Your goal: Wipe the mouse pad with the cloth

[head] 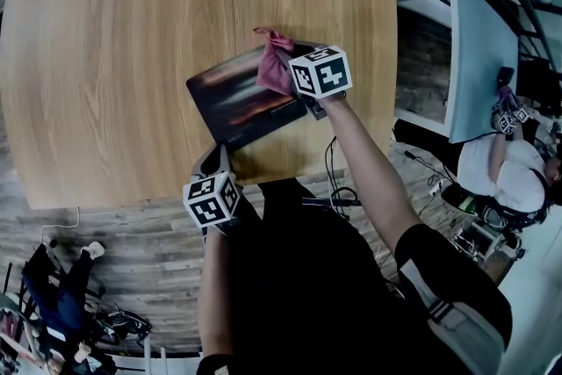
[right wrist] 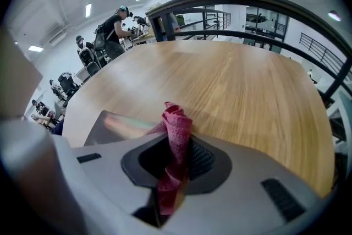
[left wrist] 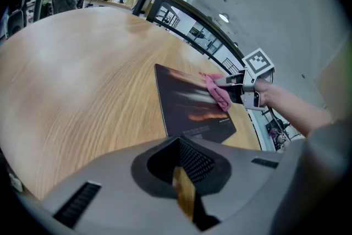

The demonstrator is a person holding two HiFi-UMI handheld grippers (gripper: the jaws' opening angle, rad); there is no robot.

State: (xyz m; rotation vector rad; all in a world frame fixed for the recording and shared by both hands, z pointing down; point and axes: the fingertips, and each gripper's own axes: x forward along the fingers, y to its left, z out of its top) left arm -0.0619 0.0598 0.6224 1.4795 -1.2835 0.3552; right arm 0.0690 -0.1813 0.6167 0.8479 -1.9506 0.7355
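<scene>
A dark mouse pad [head: 237, 101] with an orange streak lies near the front edge of the round wooden table [head: 123, 48]. My right gripper [head: 296, 92] is shut on a pink cloth [head: 274, 66], which rests on the pad's far right corner. In the right gripper view the cloth [right wrist: 177, 124] stands bunched up out of the jaws, with the pad [right wrist: 113, 124] to its left. My left gripper [head: 215, 161] sits at the pad's near corner by the table edge. Its jaws stand together except for a thin slit, and the pad [left wrist: 192, 104] lies just ahead of them [left wrist: 184, 195].
The table edge runs just behind both grippers. Cables [head: 338, 189] lie on the wood floor below. A person sits by a pale blue panel [head: 479, 57] at the right. Other people [right wrist: 113, 27] stand at benches beyond the table, and a dark railing [right wrist: 258, 3] curves round it.
</scene>
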